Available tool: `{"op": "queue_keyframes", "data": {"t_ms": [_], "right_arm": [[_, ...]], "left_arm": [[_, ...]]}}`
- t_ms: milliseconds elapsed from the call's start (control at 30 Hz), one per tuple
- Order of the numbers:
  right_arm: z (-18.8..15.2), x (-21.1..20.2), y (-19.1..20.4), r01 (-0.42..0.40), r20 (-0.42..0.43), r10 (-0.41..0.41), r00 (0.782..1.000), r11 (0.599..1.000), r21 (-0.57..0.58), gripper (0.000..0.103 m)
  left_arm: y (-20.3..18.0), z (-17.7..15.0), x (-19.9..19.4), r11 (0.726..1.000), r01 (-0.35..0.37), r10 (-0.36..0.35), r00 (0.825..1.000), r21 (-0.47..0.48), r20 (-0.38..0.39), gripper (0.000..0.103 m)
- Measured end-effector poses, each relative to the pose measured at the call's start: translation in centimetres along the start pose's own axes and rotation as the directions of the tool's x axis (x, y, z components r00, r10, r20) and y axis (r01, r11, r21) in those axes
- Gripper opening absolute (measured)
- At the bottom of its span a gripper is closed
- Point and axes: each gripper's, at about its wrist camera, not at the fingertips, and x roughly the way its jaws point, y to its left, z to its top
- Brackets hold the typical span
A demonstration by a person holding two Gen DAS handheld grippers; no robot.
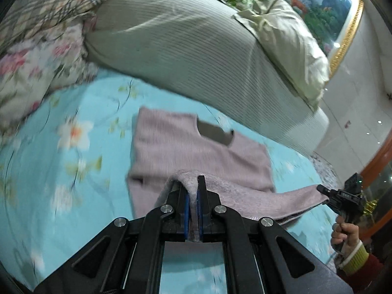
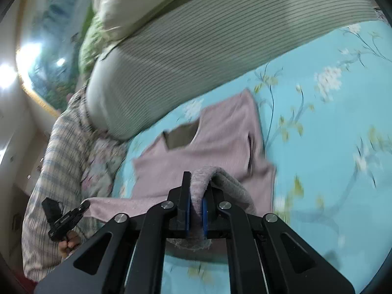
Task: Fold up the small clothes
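So, done: sweater lies flat mid-frame, sleeves tucked in.
Grip: your left gripper and right gripper both clenched on its near hem, lifted.
Left: fold hem toward collar.

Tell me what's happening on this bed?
A person is folding a pink top on the blue sheet. The left tongs and right tongs are each shut on its near edge, lifted off the sheet, with the far part and neckline lying flat. Blur suggests the hem is being carried over.
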Motion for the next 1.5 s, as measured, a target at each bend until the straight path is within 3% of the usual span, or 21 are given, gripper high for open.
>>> {"op": "queue_keyframes", "data": {"t_ms": [200, 333, 533, 633, 700, 800, 833, 867, 900, 1000, 1067, 1133, 1233, 1267, 1333, 1400, 1500], "right_arm": [[5.8, 6.7, -2.1, 0.041, -0.018, -0.041, 0.999, 0.999, 0.020, 0.008], [7.8, 10.7, -3.3, 0.067, -0.054, -0.066, 0.996, 0.998, 0.005, 0.008], [9.3, 16.3, -5.1, 0.132, -0.133, -0.133, 0.982, 0.991, -0.021, 0.012], [9.3, 18.5, -6.3, 0.180, -0.198, -0.182, 0.963, 0.983, -0.024, 0.012], [9.4, 18.2, -6.8, 0.162, -0.198, -0.158, 0.967, 0.987, 0.005, 0.012], [9.4, 15.8, -6.8, 0.123, -0.162, -0.115, 0.980, 0.992, 0.039, 0.021], [9.3, 15.0, -6.6, 0.119, -0.148, -0.112, 0.983, 0.992, 0.042, 0.025], [8.9, 13.6, -6.5, 0.131, -0.118, -0.125, 0.985, 0.991, 0.039, 0.039], [8.7, 12.7, -6.2, 0.144, -0.096, -0.140, 0.985, 0.989, 0.035, 0.049], [7.0, 10.2, -5.1, 0.138, -0.043, -0.137, 0.990, 0.990, 0.013, 0.049], [5.3, 11.0, -3.6, 0.102, -0.107, -0.107, 0.989, 0.994, -0.049, 0.049], [3.3, 13.4, -1.3, 0.070, -0.218, -0.109, 0.970, 0.981, -0.182, 0.048], [0.7, 17.6, 1.7, 0.020, -0.356, -0.168, 0.919, 0.923, -0.384, 0.047], [0.2, 19.3, 2.2, 0.021, -0.390, -0.211, 0.896, 0.899, -0.438, 0.047], [0.3, 21.3, 2.3, 0.050, -0.381, -0.273, 0.883, 0.863, -0.503, 0.047], [1.9, 22.8, 1.7, 0.091, -0.343, -0.301, 0.890, 0.853, -0.513, 0.042], [6.5, 22.7, -0.4, 0.133, -0.266, -0.238, 0.934, 0.923, -0.361, 0.040]], "left_arm": [[0.7, 5.3, 7.5, 0.997, -0.078, 0.078, 0.997, -0.007, 0.005, 0.003], [2.0, 7.4, 12.1, 0.990, -0.141, 0.140, 0.990, -0.012, -0.024, 0.003], [4.2, 8.0, 18.2, 0.974, -0.224, 0.222, 0.971, -0.017, -0.084, 0.004], [5.4, 7.8, 21.0, 0.964, -0.263, 0.259, 0.957, -0.021, -0.128, 0.004], [5.7, 7.5, 22.4, 0.962, -0.273, 0.267, 0.950, -0.014, -0.163, 0.005], [5.1, 7.0, 21.7, 0.967, -0.255, 0.250, 0.956, -0.016, -0.155, 0.013], [4.6, 6.5, 20.8, 0.973, -0.232, 0.227, 0.963, -0.015, -0.145, 0.026], [4.2, 6.2, 20.2, 0.974, -0.224, 0.221, 0.965, -0.010, -0.138, 0.037], [3.6, 5.4, 19.4, 0.977, -0.215, 0.214, 0.968, 0.005, -0.130, 0.041], [1.7, 2.9, 17.8, 0.989, -0.143, 0.145, 0.977, 0.022, -0.159, 0.041], [0.2, 1.1, 17.9, 0.994, -0.098, 0.106, 0.972, 0.049, -0.210, 0.041], [-1.2, -1.1, 19.4, 0.991, -0.081, 0.107, 0.953, 0.103, -0.285, 0.040], [-2.4, -3.0, 22.2, 0.982, -0.092, 0.146, 0.922, 0.162, -0.359, 0.039], [-2.5, -3.1, 22.8, 0.980, -0.102, 0.160, 0.916, 0.172, -0.369, 0.039], [-2.4, -2.2, 24.2, 0.976, -0.115, 0.179, 0.908, 0.185, -0.380, 0.039], [-1.9, -0.5, 25.2, 0.975, -0.125, 0.185, 0.912, 0.182, -0.365, 0.040], [0.0, 3.1, 26.9, 0.962, -0.212, 0.259, 0.911, 0.175, -0.320, 0.038]]}}
